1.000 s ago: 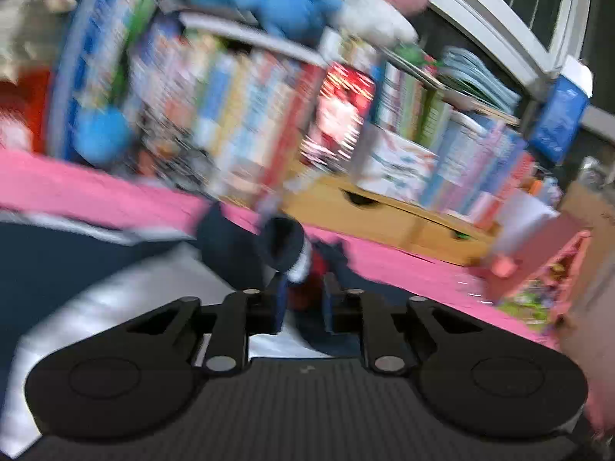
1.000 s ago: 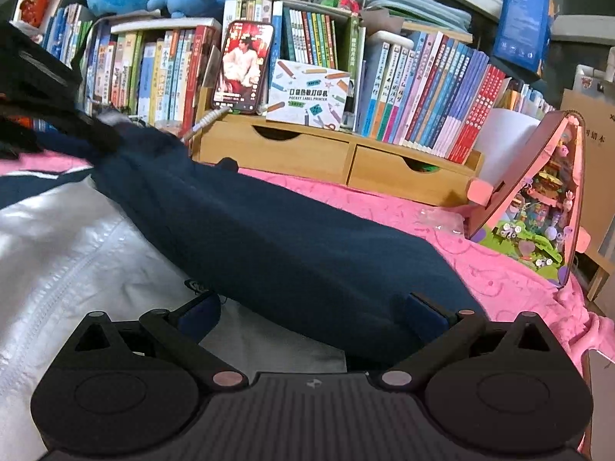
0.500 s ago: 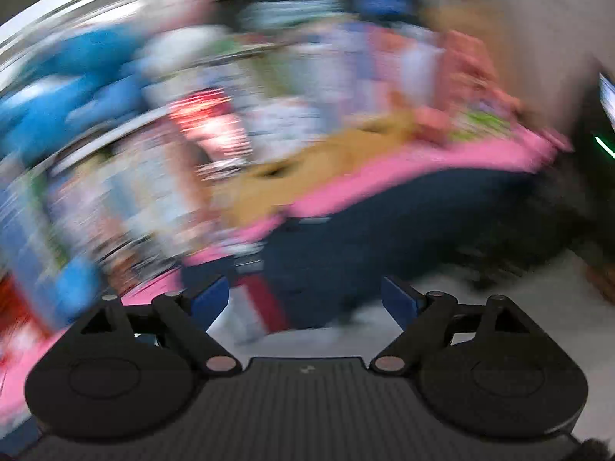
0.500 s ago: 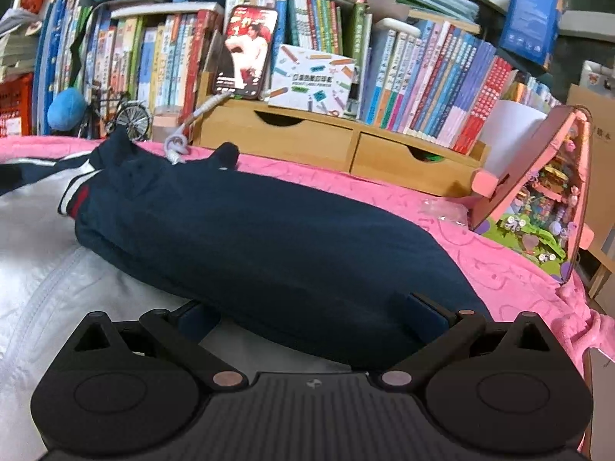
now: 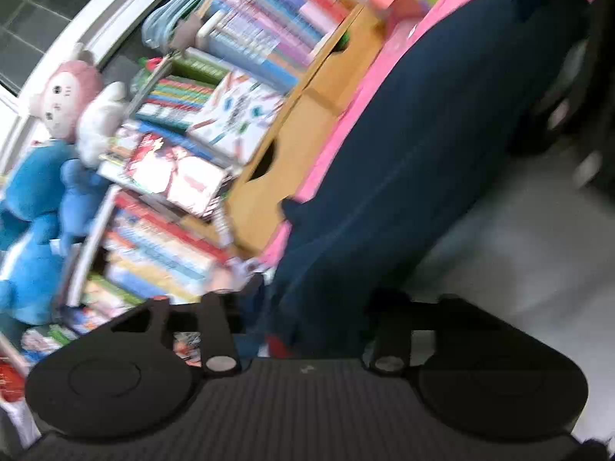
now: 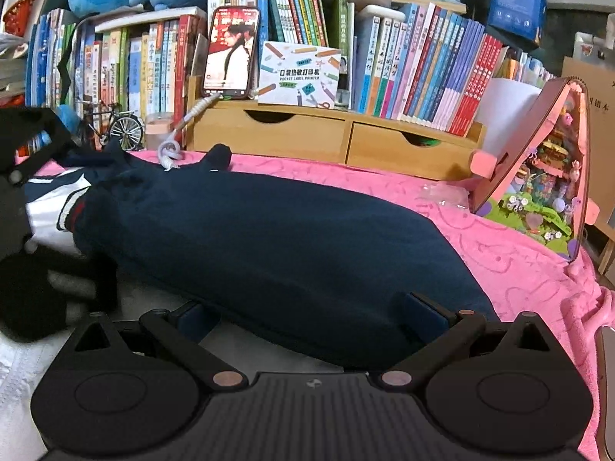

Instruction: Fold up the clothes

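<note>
**Navy sleeve folded across pale jacket body**

The jacket's navy sleeve (image 6: 269,246) is soft, matte and tube-like, lying slantwise over a glossy silver-white quilted panel (image 6: 23,349) on a pink embossed blanket (image 6: 511,253). The right claw (image 6: 311,313) stands spread wide with the sleeve's lower edge between its blue pads, gripping nothing. The left claw (image 5: 303,307) is partly open around the sleeve's cuff end; blur hides whether it pinches the cloth.

Only the right view shows a phone (image 6: 230,52) propped above wooden drawers (image 6: 334,142). The tilted left view alone shows a pink-haired plush doll (image 5: 65,96).
</note>
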